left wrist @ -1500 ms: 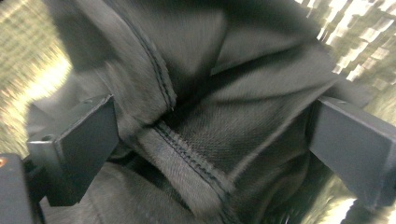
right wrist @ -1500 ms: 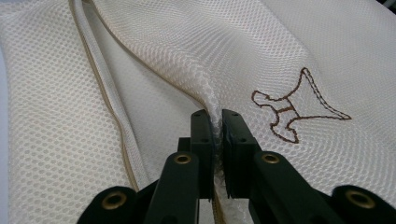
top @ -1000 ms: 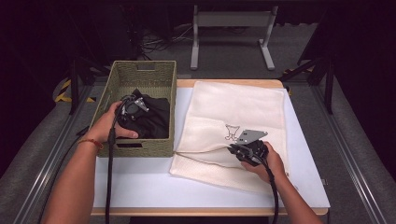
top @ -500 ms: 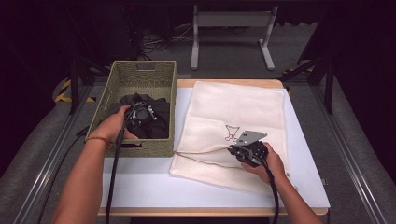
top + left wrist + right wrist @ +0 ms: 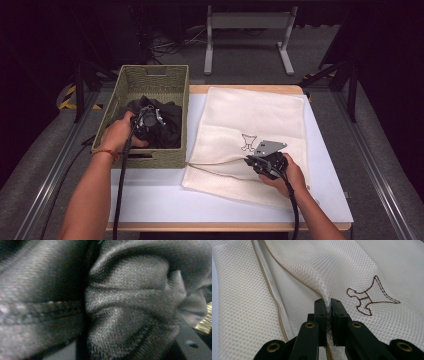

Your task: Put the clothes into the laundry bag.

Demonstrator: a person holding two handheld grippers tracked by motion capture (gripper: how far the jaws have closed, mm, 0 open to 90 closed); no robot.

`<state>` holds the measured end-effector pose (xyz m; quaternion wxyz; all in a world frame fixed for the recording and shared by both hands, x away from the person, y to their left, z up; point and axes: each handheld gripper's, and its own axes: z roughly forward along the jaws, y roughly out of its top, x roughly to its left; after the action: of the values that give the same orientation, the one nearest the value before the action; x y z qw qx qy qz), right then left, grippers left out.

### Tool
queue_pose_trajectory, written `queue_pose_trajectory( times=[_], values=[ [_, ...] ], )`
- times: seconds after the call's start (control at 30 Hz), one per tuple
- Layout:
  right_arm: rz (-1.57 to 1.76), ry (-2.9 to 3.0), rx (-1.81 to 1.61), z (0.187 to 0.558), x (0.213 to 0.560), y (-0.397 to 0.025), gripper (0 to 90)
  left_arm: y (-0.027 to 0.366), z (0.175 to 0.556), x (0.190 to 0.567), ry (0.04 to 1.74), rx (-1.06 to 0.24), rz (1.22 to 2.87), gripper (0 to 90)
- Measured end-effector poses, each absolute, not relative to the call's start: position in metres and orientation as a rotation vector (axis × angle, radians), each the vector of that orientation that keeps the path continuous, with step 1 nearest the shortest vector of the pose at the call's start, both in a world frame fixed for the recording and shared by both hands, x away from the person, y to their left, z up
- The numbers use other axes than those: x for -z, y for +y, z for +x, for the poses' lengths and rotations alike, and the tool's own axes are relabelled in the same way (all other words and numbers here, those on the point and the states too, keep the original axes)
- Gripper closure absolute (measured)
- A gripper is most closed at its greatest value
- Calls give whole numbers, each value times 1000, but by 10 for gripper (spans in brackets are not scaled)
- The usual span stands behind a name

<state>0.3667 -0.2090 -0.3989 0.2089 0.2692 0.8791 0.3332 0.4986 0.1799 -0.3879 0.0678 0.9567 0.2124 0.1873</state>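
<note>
Mesh bag [image 5: 294, 272] is pinched tight in the right gripper [image 5: 327, 308], though it may slip when black cloth [image 5: 130, 310], hiding the left gripper's [image 5: 150, 120] jaw state, lifts from the basket [image 5: 150, 77].

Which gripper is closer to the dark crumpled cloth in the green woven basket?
Left. The left gripper is down in the green woven basket, against the dark crumpled cloth. The right gripper is away, pinching the cream mesh bag.
</note>
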Motion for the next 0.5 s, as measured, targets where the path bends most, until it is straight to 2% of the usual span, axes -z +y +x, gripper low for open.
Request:
queue_pose_trajectory(
  times=[0.13, 0.2, 0.3, 0.4, 0.5],
  values=[
    [751, 2435, -940, 367, 398, -210, 856, 187, 496, 381, 664, -613, 2792, 616],
    [755, 2422, -953, 366, 397, -211, 859, 189, 492, 377, 661, -679, 2757, 626],
    [753, 2405, -969, 366, 395, -212, 862, 191, 490, 373, 664, -684, 2730, 629],
    [753, 2368, -998, 365, 392, -214, 865, 199, 483, 362, 668, -744, 2622, 630],
    [758, 2340, -1026, 365, 389, -215, 865, 210, 474, 353, 694, -746, 2498, 631]
  ],
)
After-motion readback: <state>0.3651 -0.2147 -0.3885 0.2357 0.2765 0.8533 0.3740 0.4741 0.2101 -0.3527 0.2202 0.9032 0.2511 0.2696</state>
